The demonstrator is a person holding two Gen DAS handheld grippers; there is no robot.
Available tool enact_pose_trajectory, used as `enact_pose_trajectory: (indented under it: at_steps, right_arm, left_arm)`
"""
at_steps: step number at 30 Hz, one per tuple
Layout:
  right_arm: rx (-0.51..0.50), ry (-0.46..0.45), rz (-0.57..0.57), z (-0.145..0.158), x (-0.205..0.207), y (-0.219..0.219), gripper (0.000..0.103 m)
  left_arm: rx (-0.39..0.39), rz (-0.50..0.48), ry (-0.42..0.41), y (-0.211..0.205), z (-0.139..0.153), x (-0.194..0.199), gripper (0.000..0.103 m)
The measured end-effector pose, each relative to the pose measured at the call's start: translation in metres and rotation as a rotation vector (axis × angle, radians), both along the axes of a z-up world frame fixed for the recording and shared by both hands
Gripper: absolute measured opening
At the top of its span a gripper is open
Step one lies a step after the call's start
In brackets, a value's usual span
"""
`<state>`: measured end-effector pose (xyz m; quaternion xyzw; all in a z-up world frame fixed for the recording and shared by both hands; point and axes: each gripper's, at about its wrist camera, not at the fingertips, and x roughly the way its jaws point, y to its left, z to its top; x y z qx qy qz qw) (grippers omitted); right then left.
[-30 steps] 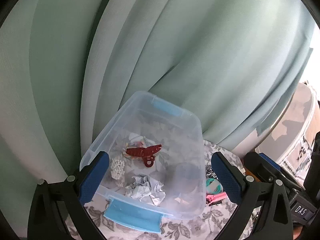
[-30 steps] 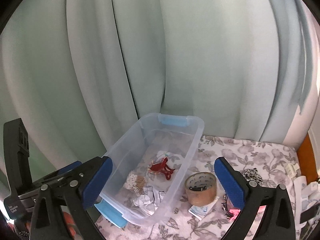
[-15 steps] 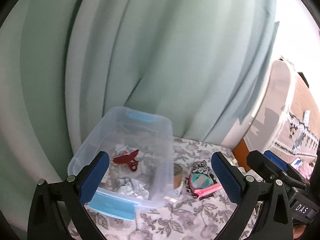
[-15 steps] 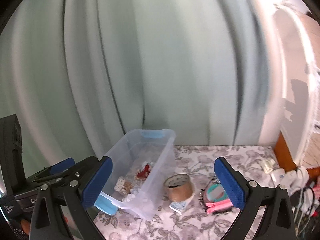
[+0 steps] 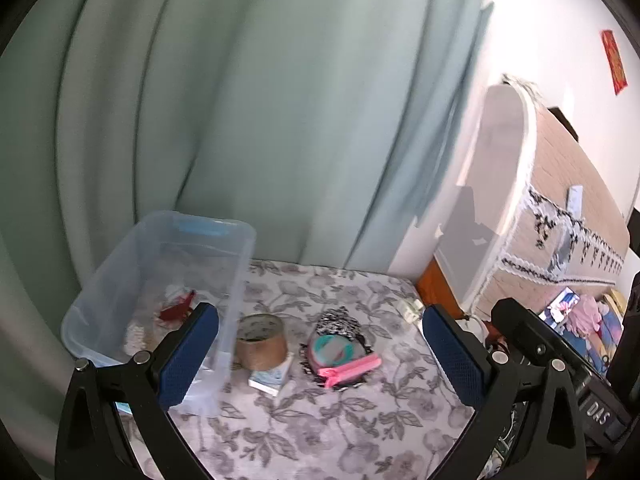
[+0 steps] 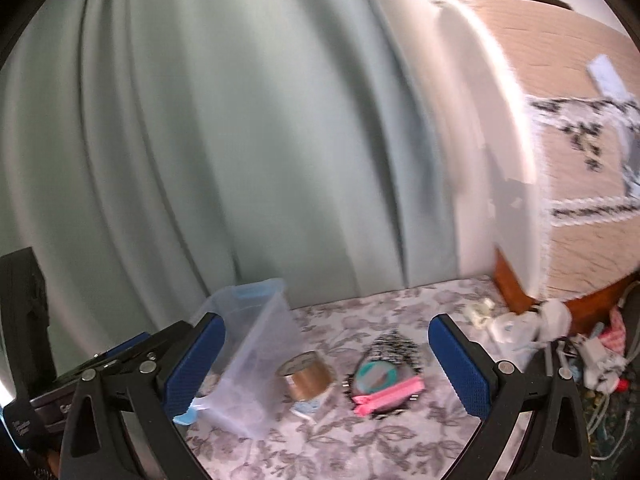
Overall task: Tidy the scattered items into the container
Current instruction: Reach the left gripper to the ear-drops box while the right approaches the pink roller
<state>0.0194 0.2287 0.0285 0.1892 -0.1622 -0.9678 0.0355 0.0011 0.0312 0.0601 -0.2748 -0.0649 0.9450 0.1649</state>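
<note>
A clear plastic bin [image 5: 120, 280] with blue handles stands at the left of the floral cloth; it shows in the right wrist view [image 6: 256, 352] too. It holds a red clip [image 5: 176, 310] and a pale beaded item [image 5: 134, 336]. Right of the bin lie a brown tape roll [image 5: 262, 342] on a small light-blue box [image 5: 272, 378], a teal ring [image 5: 332, 350], a pink clip [image 5: 348, 370] and a black-and-white patterned piece [image 5: 340, 320]. My left gripper [image 5: 320, 360] and right gripper [image 6: 326, 364] are open and empty, held above the cloth.
Green curtains [image 5: 240, 100] hang behind the floral cloth [image 5: 320, 432]. A white cabinet with a tan lace-trimmed cover [image 5: 560, 208] stands at the right. White plugs and cables [image 6: 520, 324] lie at the cloth's right edge.
Both views have swung to the right and drawn back. The bin has shifted to the left of frame and the loose items beside it have come into view. Both grippers stay open.
</note>
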Motion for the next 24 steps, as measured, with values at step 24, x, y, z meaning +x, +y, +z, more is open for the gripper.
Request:
enact_pose_trajectory:
  at_steps: [24]
  right_arm:
    - [-0.073, -0.212, -0.072, -0.081, -0.010, 0.065, 0.103]
  left_arm:
    - [-0.119, -0.080, -0.131, 0.057, -0.073, -0.018, 0.103]
